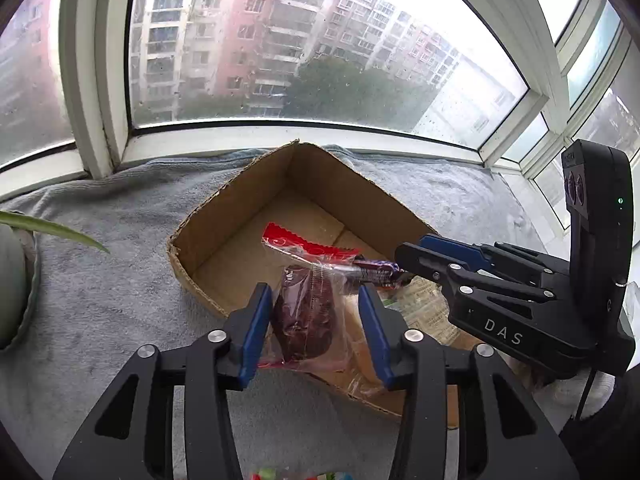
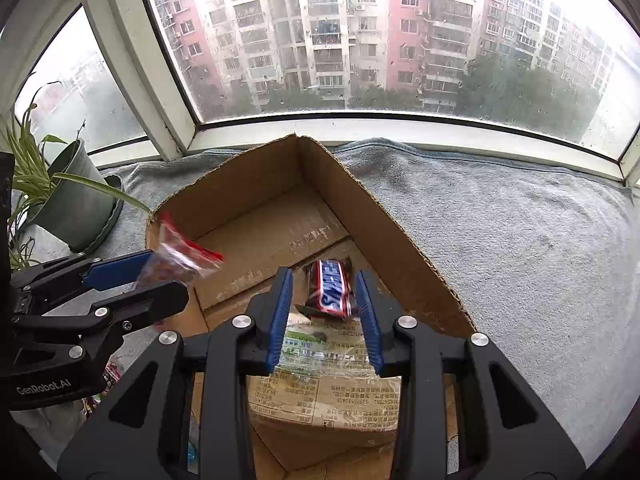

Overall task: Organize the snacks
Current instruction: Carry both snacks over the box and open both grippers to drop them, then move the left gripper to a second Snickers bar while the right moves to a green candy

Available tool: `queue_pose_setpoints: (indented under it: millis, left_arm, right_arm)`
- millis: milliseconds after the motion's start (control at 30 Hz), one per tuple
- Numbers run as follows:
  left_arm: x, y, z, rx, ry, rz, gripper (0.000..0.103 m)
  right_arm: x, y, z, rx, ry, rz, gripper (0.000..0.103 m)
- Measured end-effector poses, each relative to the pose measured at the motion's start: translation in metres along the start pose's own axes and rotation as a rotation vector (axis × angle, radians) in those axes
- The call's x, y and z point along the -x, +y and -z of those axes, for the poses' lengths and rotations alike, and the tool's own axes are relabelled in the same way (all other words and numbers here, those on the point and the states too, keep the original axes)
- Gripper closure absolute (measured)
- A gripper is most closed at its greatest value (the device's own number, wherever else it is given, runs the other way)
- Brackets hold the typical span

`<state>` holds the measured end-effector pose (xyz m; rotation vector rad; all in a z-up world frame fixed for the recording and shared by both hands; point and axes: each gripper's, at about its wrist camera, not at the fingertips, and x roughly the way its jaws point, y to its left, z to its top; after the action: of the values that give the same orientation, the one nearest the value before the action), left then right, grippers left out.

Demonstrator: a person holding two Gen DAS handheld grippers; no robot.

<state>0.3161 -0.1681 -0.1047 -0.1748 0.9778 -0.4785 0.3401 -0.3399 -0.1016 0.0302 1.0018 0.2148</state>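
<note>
1. Two snacks are hanging over an open cardboard box (image 1: pixel 240 188), which is sitting on a grey towel (image 1: pixel 100 280) under a window, with a potted plant (image 2: pixel 76 200) standing at the far left.
2. On the left, the left gripper (image 1: pixel 314 288) is pointing steeply down over the box's near left wall. Its fingers are standing moderately apart with a clear packet (image 1: pixel 306 316) of dark red fruit between them. The pads are not visibly pressing on it, so it is looking loose rather than clamped.
3. That packet is looking light and limp. Its film is probably crinkling and sliding easily, and the lump inside is likely soft. The safest hold is looking like the middle, squeezing across the fruit itself; pinching the red serrated end would be leaving the body swinging.
4. In the middle, the box floor is lying bare apart from a printed label near the front, so both snacks are having plenty of room to land.
5. On the right, the right gripper (image 2: pixel 323 274) is also tilting steeply down, just inside the box's near right side. Its fingers are standing fairly narrow around a chocolate bar (image 2: pixel 330 290), with a gap showing on the left side, so it is not seeming gripped.
6. The bar is appearing small, fairly stiff and glossy. Its wrapper is probably being slippery, so it is best taken across its short width at mid-length.
</note>
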Motion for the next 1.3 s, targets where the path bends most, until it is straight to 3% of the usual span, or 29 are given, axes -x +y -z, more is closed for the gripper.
queue_pose_setpoints:
  millis: [233, 600, 667, 733, 967, 1300]
  left_arm:
    - [0.016, -0.002, -0.004, -0.005, -0.023, -0.01, 0.056]
    - [0.08, -0.003, 0.007, -0.03, -0.105, -0.02, 0.056]
    - [0.092, -0.002, 0.013, -0.039, -0.113, -0.024, 0.056]
    - [0.105, 0.001, 0.02, -0.048, -0.118, -0.034, 0.056]
    - [0.149, 0.03, 0.059, -0.047, -0.133, -0.086, 0.056]
    - [0.177, 0.072, 0.131, 0.007, -0.076, -0.154, 0.056]
  right_arm:
    - [0.029, 0.0, 0.005, 0.004, -0.024, 0.005, 0.064]
    - [0.086, 0.017, 0.028, 0.033, -0.064, -0.016, 0.063]
    - [0.097, 0.024, 0.034, 0.048, -0.07, -0.022, 0.058]
    - [0.109, 0.031, 0.043, 0.062, -0.083, -0.031, 0.05]
    - [0.137, 0.06, 0.085, 0.106, -0.078, -0.089, 0.05]
    - [0.113, 0.112, 0.156, 0.192, 0.046, -0.142, 0.05]
